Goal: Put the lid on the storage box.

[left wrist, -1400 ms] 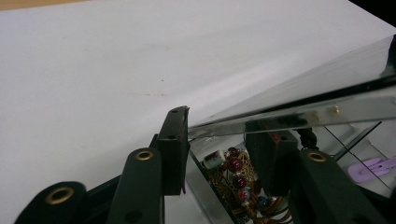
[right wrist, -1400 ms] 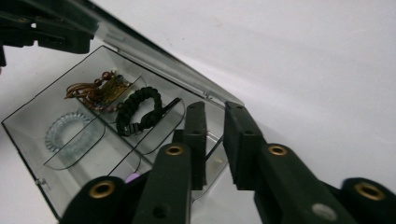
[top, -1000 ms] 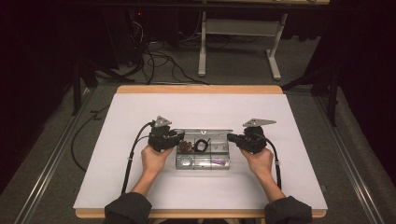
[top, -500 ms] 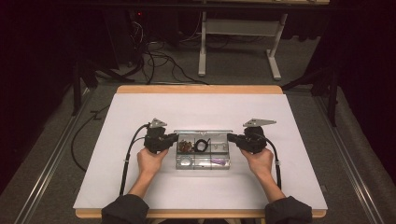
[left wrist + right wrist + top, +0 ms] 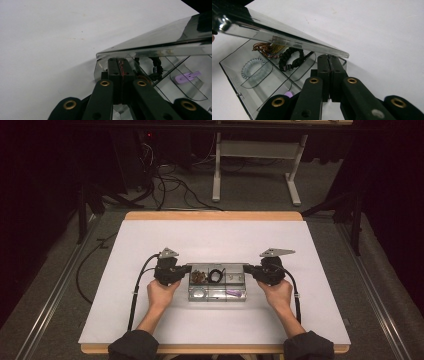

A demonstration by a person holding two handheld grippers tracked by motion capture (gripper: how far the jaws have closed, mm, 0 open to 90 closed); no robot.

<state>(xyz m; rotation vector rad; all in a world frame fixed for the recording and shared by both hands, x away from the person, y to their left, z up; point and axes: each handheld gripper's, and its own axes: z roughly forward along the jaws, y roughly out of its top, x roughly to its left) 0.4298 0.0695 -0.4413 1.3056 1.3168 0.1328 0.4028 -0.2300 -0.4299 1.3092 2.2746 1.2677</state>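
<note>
Clear compartment box point(image 5: 218, 282), lid point(image 5: 160, 42) partly raised, at centre of the white surface point(image 5: 215, 240). Left gripper point(image 5: 175, 270) at the box's 9 o'clock end, jaws pressed together against its corner, grip on it unclear. Right gripper point(image 5: 252, 270) at 3 o'clock, jaws likewise closed; black bracelet point(image 5: 290, 58), clear coil point(image 5: 253, 66), purple piece point(image 5: 186, 76) inside.

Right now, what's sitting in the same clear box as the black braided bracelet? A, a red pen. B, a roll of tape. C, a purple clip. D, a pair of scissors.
C: a purple clip lies in one compartment of the clear box, apart from the black braided bracelet.
</note>
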